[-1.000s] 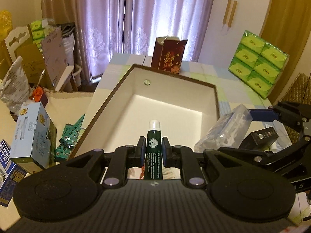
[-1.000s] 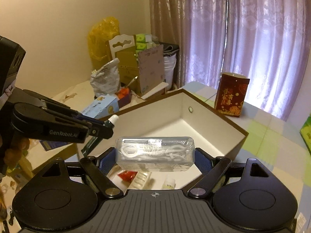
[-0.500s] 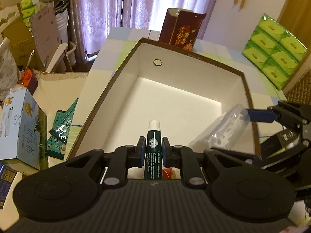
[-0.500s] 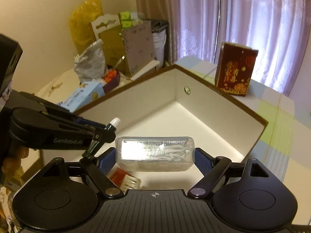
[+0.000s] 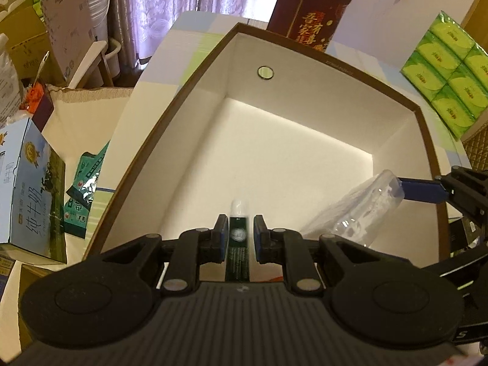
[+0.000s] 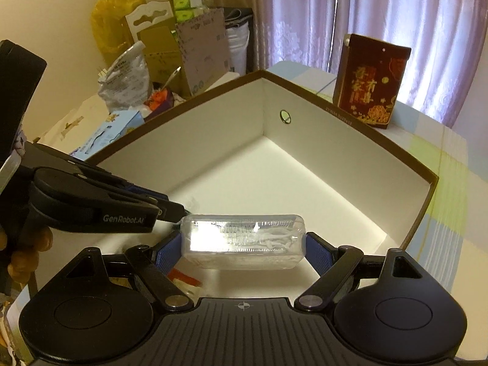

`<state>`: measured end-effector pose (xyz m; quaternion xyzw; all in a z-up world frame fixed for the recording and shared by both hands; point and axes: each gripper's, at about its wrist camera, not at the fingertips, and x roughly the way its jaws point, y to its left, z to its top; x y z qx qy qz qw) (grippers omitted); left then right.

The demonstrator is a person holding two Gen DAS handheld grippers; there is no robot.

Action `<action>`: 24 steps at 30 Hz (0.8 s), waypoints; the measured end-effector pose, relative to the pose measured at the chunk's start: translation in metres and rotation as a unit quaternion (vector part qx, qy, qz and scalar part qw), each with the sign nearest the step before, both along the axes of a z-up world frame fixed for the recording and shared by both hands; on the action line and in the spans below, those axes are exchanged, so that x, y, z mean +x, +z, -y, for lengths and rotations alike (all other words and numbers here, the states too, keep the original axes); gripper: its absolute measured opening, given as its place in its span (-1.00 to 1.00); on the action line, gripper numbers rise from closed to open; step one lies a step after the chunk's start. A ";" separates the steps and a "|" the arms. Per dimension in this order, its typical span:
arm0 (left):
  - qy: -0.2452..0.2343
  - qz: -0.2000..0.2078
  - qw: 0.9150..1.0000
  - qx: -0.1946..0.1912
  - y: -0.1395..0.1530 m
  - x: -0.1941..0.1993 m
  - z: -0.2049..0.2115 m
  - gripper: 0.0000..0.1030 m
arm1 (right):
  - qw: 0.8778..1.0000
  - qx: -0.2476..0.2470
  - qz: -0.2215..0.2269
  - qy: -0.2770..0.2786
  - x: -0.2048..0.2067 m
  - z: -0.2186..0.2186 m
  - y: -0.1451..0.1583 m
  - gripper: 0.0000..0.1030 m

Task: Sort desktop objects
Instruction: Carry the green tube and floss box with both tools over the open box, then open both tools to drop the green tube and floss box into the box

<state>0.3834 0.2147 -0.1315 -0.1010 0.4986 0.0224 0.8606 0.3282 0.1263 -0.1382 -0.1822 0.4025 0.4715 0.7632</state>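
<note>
Matte black left tongs (image 5: 239, 236) and right tongs (image 6: 243, 245) share ribbed housings, round side discs and silver pivot screws. Blue textured pads (image 6: 321, 251) line the fingers; white "GenRobot.AI" lettering marks one arm.

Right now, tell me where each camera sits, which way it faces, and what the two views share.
Left wrist: on the left gripper, looking forward and down into the white box; its fingers flank a dark green tube.
Right wrist: on the right gripper, facing the same box from the other side; it grips a clear plastic case, and fingers of the person's hand show at the left edge.
Shared: the box, the red carton, each other's gripper.
</note>
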 end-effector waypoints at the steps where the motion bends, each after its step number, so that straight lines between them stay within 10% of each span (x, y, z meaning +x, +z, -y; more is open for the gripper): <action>1: 0.000 -0.001 1.000 0.002 -0.001 0.000 0.000 -0.75 | 1.000 -0.001 -0.001 -0.001 0.001 0.000 -0.001 0.60; 24: 0.002 -0.010 1.000 0.022 0.004 -0.005 -0.007 -0.47 | 1.000 0.018 -0.014 0.004 0.002 0.000 -0.004 0.71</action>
